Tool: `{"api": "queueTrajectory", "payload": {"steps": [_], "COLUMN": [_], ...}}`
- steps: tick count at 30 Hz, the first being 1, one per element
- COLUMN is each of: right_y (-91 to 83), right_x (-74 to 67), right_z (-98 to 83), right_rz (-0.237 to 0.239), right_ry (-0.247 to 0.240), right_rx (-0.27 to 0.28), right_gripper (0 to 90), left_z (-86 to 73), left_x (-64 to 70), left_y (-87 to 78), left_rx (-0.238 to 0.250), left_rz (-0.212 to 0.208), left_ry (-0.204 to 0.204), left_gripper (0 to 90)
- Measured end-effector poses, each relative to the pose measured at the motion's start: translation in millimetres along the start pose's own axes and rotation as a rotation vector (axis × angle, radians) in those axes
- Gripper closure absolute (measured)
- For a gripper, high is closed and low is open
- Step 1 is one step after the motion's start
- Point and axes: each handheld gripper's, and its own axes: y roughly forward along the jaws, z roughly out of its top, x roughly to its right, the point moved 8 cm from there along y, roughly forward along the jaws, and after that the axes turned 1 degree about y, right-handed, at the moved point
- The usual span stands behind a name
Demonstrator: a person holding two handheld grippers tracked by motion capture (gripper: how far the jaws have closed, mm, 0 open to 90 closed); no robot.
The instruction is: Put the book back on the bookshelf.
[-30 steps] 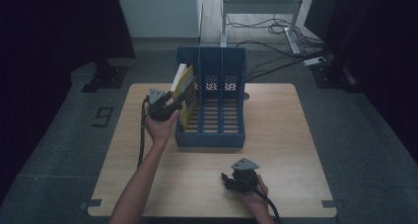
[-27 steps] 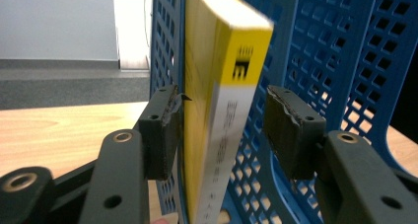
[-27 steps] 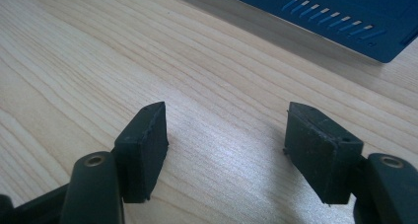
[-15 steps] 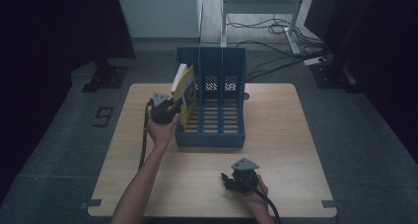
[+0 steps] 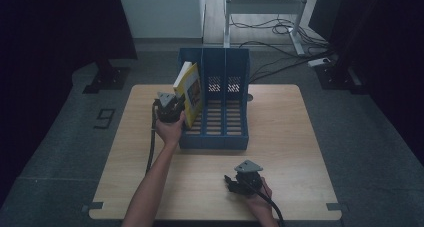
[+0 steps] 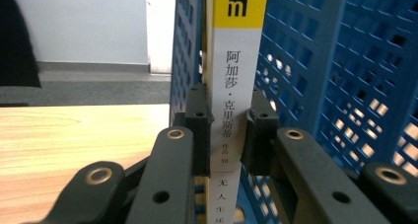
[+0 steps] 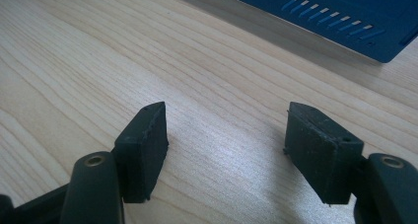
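The left hand-held gripper is clamped on a book with a yellow cover and a white spine. Its jaws have just been closing, and the book's spine now sits between them. In the left gripper view the two black pads press on either side of the spine of the book, which carries a column of printed characters below a yellow band with a small black square.

The book stands tilted in the leftmost compartment of a blue file rack, leaning to the left, with its top edge rising above the rack's left wall. In the left gripper view the rack's latticed blue walls stand close on both sides of the book. The rack has three compartments and sits on the far middle part of the wooden desk; the other two compartments show only their slatted floors.

The right hand-held gripper rests low over the near part of the desk, well apart from the rack and the book. In the right gripper view its jaws stand apart with nothing between them, just bare wood grain, and the blue base of the rack runs across the top of that view.
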Motion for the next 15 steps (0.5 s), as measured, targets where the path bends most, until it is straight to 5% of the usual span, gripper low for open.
{"api": "queueTrajectory", "payload": {"steps": [15], "right_y": [0.0], "right_x": [0.2], "right_z": [0.0], "right_rz": [0.000], "right_ry": [-0.003], "right_rx": [0.001], "right_gripper": [32.3], "left_z": [-4.0], "left_x": [2.2], "left_y": [2.4], "left_rx": [0.010], "left_rz": [0.042], "left_ry": [0.021], "left_gripper": [75.9]}}
